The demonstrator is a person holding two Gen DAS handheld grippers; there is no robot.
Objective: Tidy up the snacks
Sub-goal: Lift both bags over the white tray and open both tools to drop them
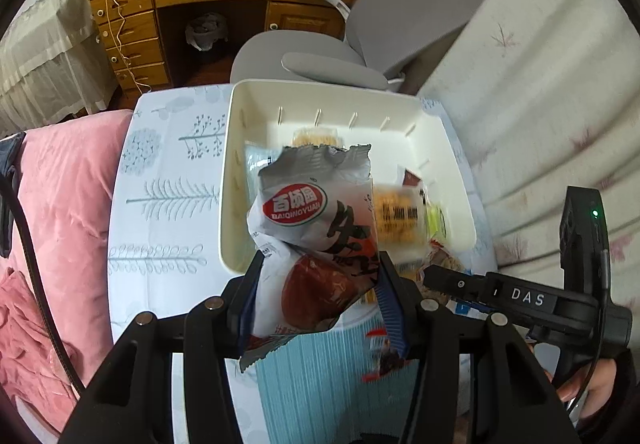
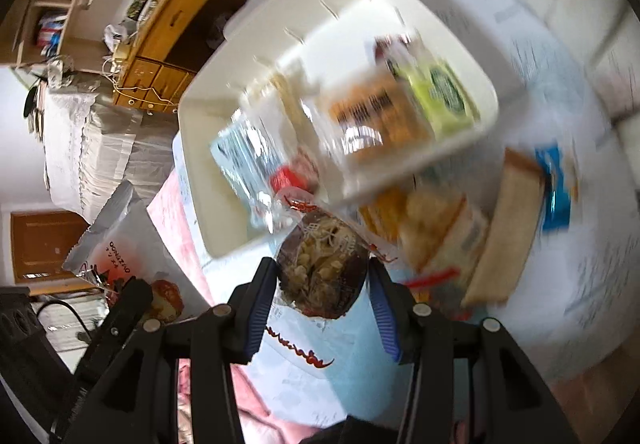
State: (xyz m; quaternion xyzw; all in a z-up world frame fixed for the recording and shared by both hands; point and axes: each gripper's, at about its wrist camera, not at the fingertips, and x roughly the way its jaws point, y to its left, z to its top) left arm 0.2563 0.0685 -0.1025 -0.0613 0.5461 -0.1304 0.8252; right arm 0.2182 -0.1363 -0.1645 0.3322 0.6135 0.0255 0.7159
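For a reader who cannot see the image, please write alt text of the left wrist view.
The left gripper holds a silver-and-white snack packet with a red oval logo between its jaws, above a cream rectangular plastic bin that already contains several snack packs. The bin stands on a pale blue tree-patterned tablecloth; the right gripper is at the right.

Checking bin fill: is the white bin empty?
Not empty. The white bin already holds several packets, including an orange biscuit pack.
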